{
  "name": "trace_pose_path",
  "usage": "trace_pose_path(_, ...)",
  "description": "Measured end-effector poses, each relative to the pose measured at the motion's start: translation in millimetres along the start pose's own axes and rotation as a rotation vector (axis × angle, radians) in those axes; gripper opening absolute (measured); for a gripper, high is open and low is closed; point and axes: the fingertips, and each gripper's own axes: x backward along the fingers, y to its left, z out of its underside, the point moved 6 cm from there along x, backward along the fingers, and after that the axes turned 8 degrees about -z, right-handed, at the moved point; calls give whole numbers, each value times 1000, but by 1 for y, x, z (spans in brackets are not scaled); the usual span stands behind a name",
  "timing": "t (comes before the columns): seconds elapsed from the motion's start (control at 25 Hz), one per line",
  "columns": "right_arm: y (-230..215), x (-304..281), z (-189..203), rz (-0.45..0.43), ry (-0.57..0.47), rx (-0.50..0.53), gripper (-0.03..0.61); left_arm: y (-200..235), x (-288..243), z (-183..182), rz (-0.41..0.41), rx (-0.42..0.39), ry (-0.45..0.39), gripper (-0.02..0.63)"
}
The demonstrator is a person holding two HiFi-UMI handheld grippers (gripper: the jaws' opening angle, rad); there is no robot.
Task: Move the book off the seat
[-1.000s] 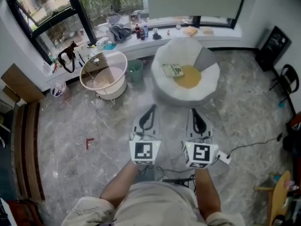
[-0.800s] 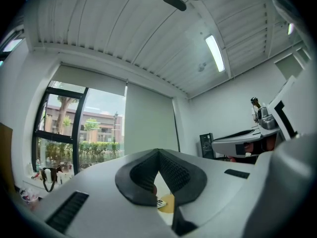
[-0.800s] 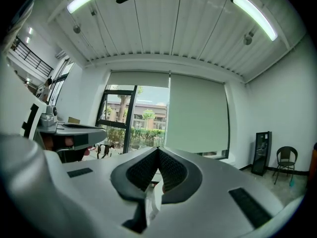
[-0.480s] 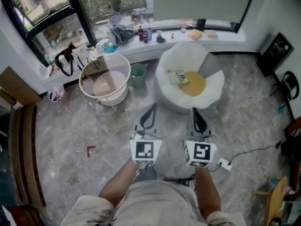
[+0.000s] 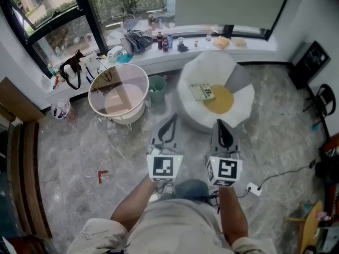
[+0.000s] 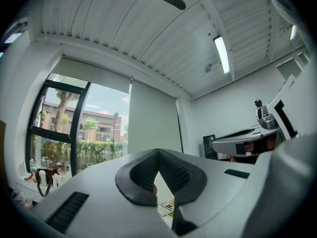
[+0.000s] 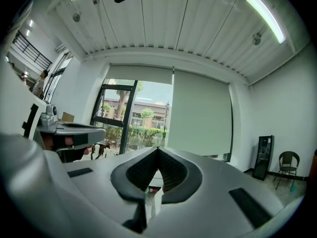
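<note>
A pale green book [image 5: 202,91] lies flat on a round white seat [image 5: 239,111], beside its yellow cushion [image 5: 219,100]. My two grippers are held side by side over the marble floor, short of the seat and pointing toward it. The left gripper [image 5: 169,121] is shut and empty. The right gripper [image 5: 220,126] is also shut, with nothing in it. In the left gripper view the jaws meet at the left gripper's tip [image 6: 158,151], and a corner of the book [image 6: 166,208] shows through the gap below. The right gripper [image 7: 158,148] looks the same in its own view.
A round white tub-like table [image 5: 117,91] stands left of the seat, a green bin [image 5: 155,87] between them. The window ledge [image 5: 175,49] carries bottles and clutter. A cable and plug [image 5: 253,188] lie on the floor at right; a black chair [image 5: 323,97] stands at far right.
The seat and book have slid down the head view, nearer to both grippers, as the person walked forward. Both grippers stay shut and side by side.
</note>
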Motion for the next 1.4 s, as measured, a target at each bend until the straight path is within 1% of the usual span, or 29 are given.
trace_pose_path(0.24, -17, -29, 7, 11, 1, -8, 5, 2, -31, 10, 7, 8, 9, 2)
trace_pose_path(0.4, -36, -55, 16, 15, -2, -11, 5, -3, -64, 21, 12, 5, 11, 2)
trace_pose_path(0.52, -62, -77, 22, 11, -1, -5, 5, -14, -96, 28, 16, 0, 21, 2)
trace_pose_path(0.76, -129, -116, 27, 18, -13, -23, 5, -48, -166, 30, 21, -13, 11, 2)
trace_pose_path(1.0, -190, -143, 29, 30, -22, -47, 5, -79, -223, 31, 11, -69, -17, 2)
trace_pose_path(1.16, -220, -152, 42, 46, -15, -48, 5, -97, -251, 37, 8, -30, 1, 2)
trace_pose_path(1.28, -237, -159, 52, 53, -1, -62, 5, -107, -266, 42, 16, -27, 11, 2)
trace_pose_path(1.4, -245, -173, 59, 48, 16, -64, 5, -108, -281, 50, 17, -23, 24, 2)
